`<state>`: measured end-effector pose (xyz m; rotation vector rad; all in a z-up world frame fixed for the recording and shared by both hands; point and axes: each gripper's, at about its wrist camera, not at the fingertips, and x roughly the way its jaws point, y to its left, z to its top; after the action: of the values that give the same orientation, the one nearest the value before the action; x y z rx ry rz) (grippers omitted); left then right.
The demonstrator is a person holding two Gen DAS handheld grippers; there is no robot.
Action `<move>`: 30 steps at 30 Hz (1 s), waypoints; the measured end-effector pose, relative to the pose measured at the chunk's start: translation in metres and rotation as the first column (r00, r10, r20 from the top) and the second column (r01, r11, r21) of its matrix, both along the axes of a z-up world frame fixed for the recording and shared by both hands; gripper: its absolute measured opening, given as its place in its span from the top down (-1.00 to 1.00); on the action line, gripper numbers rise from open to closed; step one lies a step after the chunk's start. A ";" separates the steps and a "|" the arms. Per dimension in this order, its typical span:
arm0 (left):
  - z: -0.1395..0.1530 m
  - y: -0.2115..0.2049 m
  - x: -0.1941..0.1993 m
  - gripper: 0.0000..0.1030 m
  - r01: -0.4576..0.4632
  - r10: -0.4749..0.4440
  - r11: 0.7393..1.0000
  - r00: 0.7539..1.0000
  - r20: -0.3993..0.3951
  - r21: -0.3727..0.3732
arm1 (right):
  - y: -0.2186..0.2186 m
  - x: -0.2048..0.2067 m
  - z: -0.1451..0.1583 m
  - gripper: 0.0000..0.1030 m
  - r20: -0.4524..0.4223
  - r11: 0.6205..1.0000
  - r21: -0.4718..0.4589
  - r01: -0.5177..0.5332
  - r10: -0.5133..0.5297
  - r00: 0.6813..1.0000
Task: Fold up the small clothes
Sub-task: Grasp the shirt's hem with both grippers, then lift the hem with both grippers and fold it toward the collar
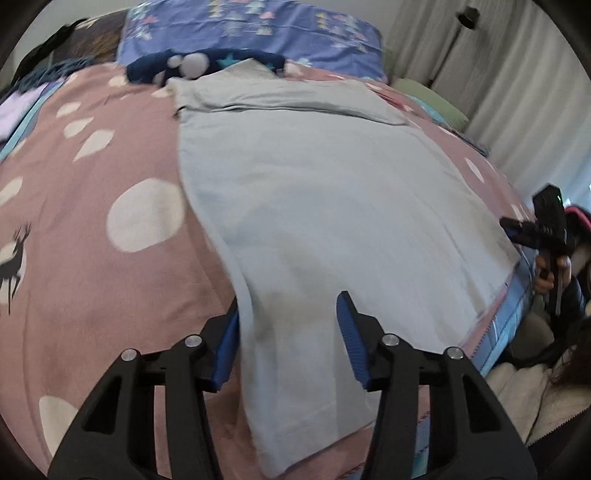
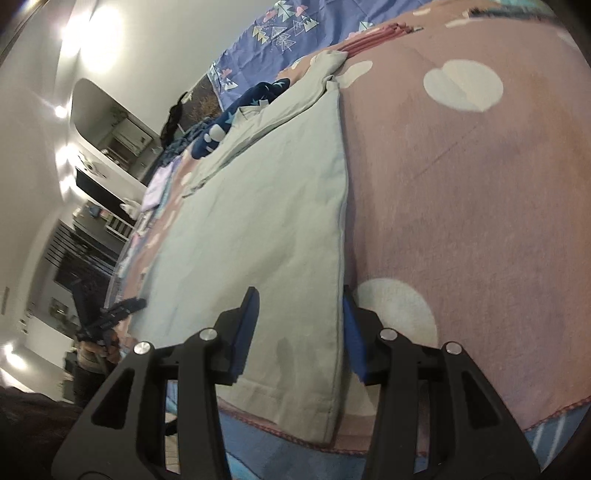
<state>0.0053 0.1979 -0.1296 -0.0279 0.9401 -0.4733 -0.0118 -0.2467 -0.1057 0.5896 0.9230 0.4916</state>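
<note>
A pale grey-blue garment (image 1: pixel 325 192) lies spread flat on a pink blanket, its far sleeves folded across. My left gripper (image 1: pixel 291 314) is open, its blue pads straddling the garment's near left corner; the left pad is partly hidden under the fabric edge. In the right wrist view the same garment (image 2: pixel 258 206) lies to the left, and my right gripper (image 2: pixel 301 310) is open, straddling its near right corner and hem. The right gripper also shows at the bed's right edge in the left wrist view (image 1: pixel 532 232).
The pink blanket (image 1: pixel 92 206) with white spots and deer covers the bed. A dark blue patterned garment (image 1: pixel 207 64) and a purple pillow (image 1: pixel 258 29) lie at the far end. Curtains (image 1: pixel 498 92) hang at the right. The bed's near edge (image 2: pixel 295 458) is just below the grippers.
</note>
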 end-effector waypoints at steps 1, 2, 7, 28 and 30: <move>-0.002 -0.002 0.004 0.00 -0.003 0.003 1.000 1.000 -0.009 -0.004 | -0.002 0.002 -0.002 0.12 -0.018 1.000 0.028 0.006 -0.005 1.000; -0.003 -0.001 0.005 0.02 -0.010 0.010 1.000 1.000 -0.017 -0.005 | -0.003 0.004 -0.003 0.12 -0.030 0.999 0.045 0.011 -0.010 1.000; -0.010 0.015 -0.010 0.04 -0.030 0.028 0.998 0.999 -0.036 -0.060 | -0.001 -0.016 0.001 0.12 -0.036 0.998 0.029 -0.055 0.056 0.998; 0.040 0.041 -0.008 0.98 -0.087 0.130 0.945 0.984 0.118 -0.317 | -0.004 -0.005 0.015 0.96 0.042 0.961 0.273 0.029 -0.042 0.998; 0.069 0.041 -0.012 0.98 -0.064 0.136 0.937 0.972 0.192 -0.343 | -0.007 -0.008 0.040 0.96 0.112 0.958 0.286 0.023 -0.057 0.992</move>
<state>-0.0065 0.2385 -0.0608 -0.3277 0.6354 -0.5259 -0.0195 -0.2536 -0.0660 0.8297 0.7297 0.6220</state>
